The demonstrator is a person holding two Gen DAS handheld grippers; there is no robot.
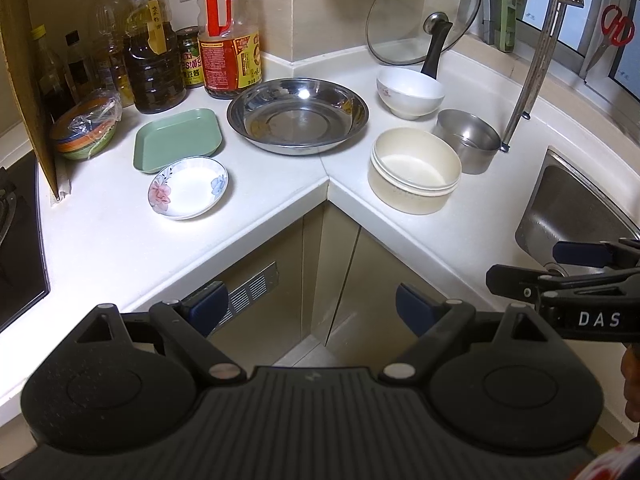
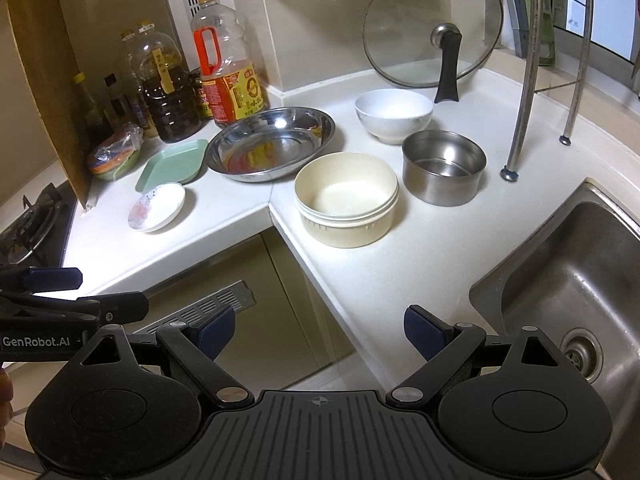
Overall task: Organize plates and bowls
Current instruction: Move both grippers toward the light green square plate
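On the white corner counter stand a flowered saucer (image 1: 188, 188) (image 2: 158, 207), a green square plate (image 1: 178, 140) (image 2: 172, 166), a wide steel plate (image 1: 298, 116) (image 2: 272, 144), a white bowl (image 1: 410, 92) (image 2: 394, 114), a cream bowl stack (image 1: 416, 170) (image 2: 346, 198) and a steel bowl (image 1: 468, 140) (image 2: 444, 166). My left gripper (image 1: 310, 310) is open and empty, held back over the cabinet corner. My right gripper (image 2: 320, 332) is open and empty, before the counter edge near the sink; it also shows at the left wrist view's right edge (image 1: 552, 268).
Oil and sauce bottles (image 1: 230, 40) and a wrapped stack of coloured bowls (image 1: 86, 128) stand at the back left. A glass lid (image 1: 424, 16) leans on the wall. A steel sink (image 2: 568, 280) lies right, a dish rack leg (image 2: 510, 174) behind it, a stove (image 2: 28, 220) left.
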